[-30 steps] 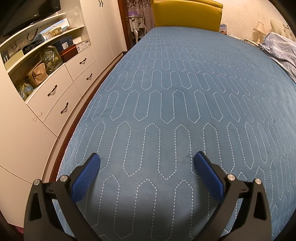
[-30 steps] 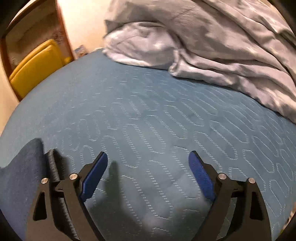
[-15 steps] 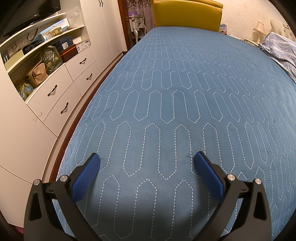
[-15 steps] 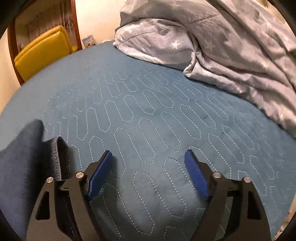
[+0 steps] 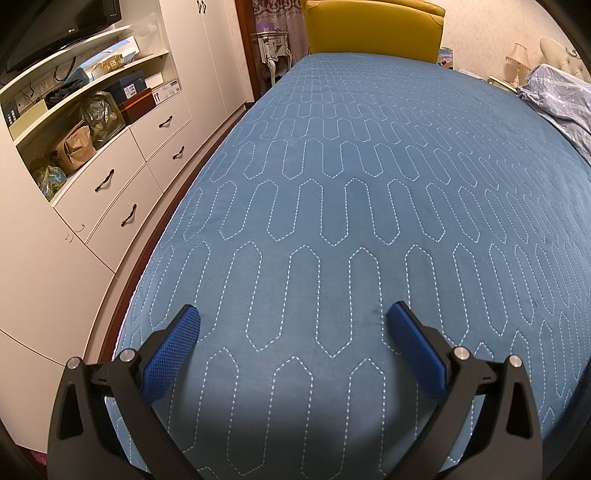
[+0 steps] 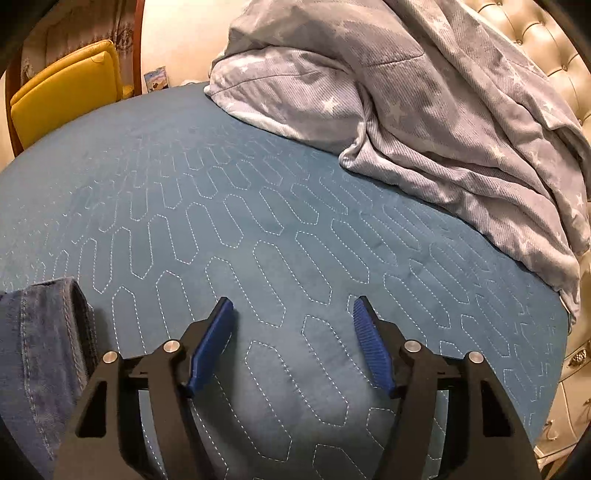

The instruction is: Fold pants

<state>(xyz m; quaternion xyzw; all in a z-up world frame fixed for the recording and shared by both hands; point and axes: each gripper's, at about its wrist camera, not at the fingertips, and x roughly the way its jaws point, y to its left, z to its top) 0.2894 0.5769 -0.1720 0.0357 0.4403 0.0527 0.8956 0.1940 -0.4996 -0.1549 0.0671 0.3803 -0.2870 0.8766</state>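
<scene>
Dark blue denim pants (image 6: 40,350) lie in a folded stack at the lower left of the right wrist view, on the blue quilted bedspread (image 6: 258,206). My right gripper (image 6: 291,314) hovers just to the right of the stack; its jaws are closing with only bedspread between them. In the left wrist view the pants are out of sight. My left gripper (image 5: 293,319) stands wide open over bare bedspread (image 5: 369,166) near the bed's left edge, holding nothing.
A grey star-print duvet (image 6: 424,110) is heaped at the far right, against a tufted headboard (image 6: 546,48). A yellow chair (image 5: 373,29) stands at the bed's far end. White drawers and shelves (image 5: 110,155) line the left side of the bed.
The right gripper's jaws have narrowed, and its view has rolled and swung so the duvet and headboard show more. The pants stack sits closer to its left finger. The left gripper is unchanged.
</scene>
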